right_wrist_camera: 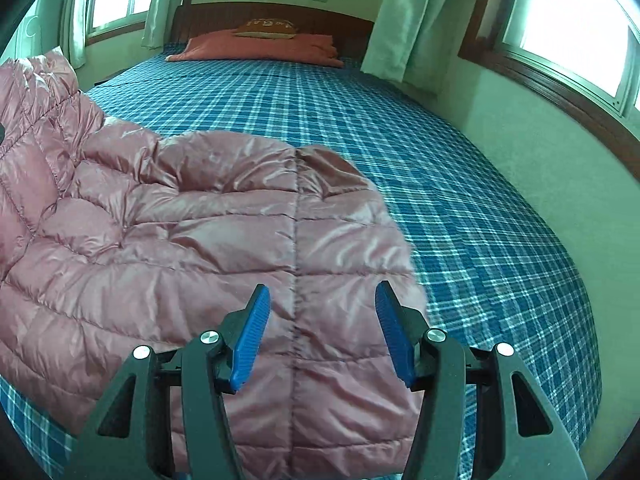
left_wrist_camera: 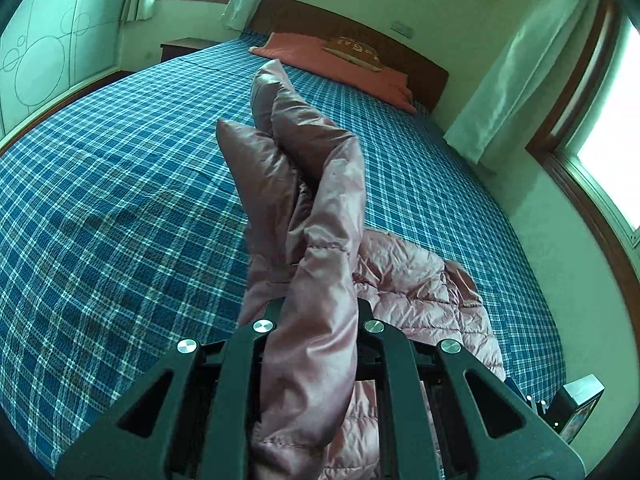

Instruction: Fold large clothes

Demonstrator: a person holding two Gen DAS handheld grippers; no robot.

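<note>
while left claw [left_wrist_camera: 316,320] pinches pink jacket [left_wrist_camera: 320,208] above plaid bed [left_wrist_camera: 120,200], right claw [right_wrist_camera: 322,332] spread.

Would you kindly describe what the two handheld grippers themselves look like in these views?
Both are matte black frames with triangular cut-outs and round silver pivot bolts. The right gripper carries blue ribbed fingers. On the left gripper the finger surfaces are covered, so their colour cannot be told. No cables or sleeves show.

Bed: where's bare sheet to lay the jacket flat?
Bare plaid sheet between the pink jacket and the red pillow, and rightward toward the window wall. Crowded: near edge, under the jacket and both claws.
</note>
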